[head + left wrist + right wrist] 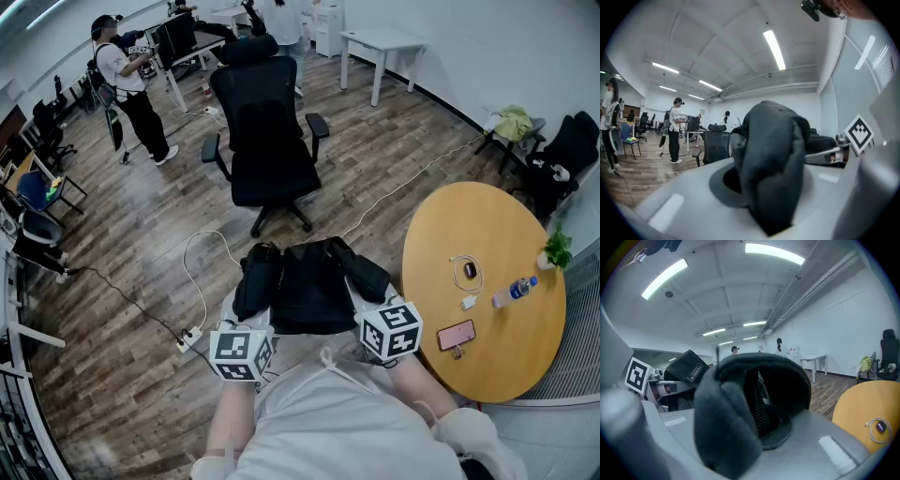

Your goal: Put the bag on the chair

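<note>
A black bag (pixel 307 286) hangs between my two grippers, just in front of me and above the wooden floor. My left gripper (pixel 256 283) is shut on the bag's left side; in the left gripper view the dark fabric (pixel 774 173) is pinched between the jaws. My right gripper (pixel 367 279) is shut on the bag's right side, where a padded, zippered part (pixel 750 408) fills its jaws. The black office chair (pixel 267 141) stands straight ahead beyond the bag, its seat facing me and bare. It also shows small in the left gripper view as the chair (pixel 715 146).
A round wooden table (pixel 497 234) stands close at my right with a phone (pixel 456 335), a cable, a bottle (pixel 516 291) and a small plant. A white cord and power strip (pixel 190 336) lie on the floor at left. A person (pixel 131 89) stands far left; desks and chairs line the walls.
</note>
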Action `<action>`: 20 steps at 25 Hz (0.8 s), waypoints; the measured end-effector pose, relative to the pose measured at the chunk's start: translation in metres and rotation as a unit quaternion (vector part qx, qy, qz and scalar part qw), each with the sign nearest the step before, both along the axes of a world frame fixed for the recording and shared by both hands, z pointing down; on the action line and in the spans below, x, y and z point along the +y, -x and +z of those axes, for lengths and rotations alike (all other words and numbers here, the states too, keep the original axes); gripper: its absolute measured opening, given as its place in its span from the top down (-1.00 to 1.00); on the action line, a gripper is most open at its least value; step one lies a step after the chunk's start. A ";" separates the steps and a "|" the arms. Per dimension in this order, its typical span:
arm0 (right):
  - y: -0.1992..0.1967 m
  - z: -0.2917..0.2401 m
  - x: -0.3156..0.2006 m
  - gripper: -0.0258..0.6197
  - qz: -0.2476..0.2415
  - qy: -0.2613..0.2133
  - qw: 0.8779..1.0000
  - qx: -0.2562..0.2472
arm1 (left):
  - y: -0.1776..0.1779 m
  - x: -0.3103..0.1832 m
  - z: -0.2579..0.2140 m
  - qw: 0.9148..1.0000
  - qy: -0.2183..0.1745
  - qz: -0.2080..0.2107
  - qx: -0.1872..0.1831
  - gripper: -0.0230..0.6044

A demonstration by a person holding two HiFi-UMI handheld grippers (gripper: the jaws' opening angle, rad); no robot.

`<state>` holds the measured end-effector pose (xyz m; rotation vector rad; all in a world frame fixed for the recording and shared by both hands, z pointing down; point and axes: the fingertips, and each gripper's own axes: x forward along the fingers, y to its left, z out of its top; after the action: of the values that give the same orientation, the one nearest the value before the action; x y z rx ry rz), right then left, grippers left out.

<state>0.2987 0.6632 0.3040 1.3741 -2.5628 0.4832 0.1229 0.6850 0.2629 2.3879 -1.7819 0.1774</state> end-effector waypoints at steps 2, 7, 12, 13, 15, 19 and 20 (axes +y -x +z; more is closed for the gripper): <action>0.000 0.001 -0.002 0.82 -0.001 0.000 1.000 0.000 | 0.000 -0.002 0.000 1.000 -0.001 0.001 -0.002 0.76; -0.005 0.005 -0.006 0.82 -0.004 -0.001 1.000 -0.001 | -0.007 -0.006 0.003 1.000 -0.001 0.001 -0.004 0.76; -0.019 0.010 -0.011 0.82 0.003 0.006 1.000 -0.007 | -0.020 -0.012 0.007 1.000 0.002 0.004 -0.005 0.76; -0.019 0.011 -0.012 0.82 0.004 0.007 1.000 -0.009 | -0.020 -0.013 0.009 1.000 0.003 0.005 -0.004 0.76; -0.018 0.015 -0.013 0.82 0.005 0.010 1.000 -0.011 | -0.018 -0.015 0.014 1.000 0.005 0.006 -0.002 0.76; -0.039 0.024 -0.021 0.82 0.005 0.016 1.000 -0.013 | -0.038 -0.024 0.024 1.000 0.013 0.008 -0.001 0.76; -0.042 0.026 -0.023 0.82 0.005 0.020 1.000 -0.013 | -0.041 -0.027 0.026 1.000 0.016 0.009 -0.002 0.76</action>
<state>0.3404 0.6399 0.3302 1.3785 -2.5539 0.5540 0.1639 0.6583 0.2888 2.3831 -1.7468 0.2105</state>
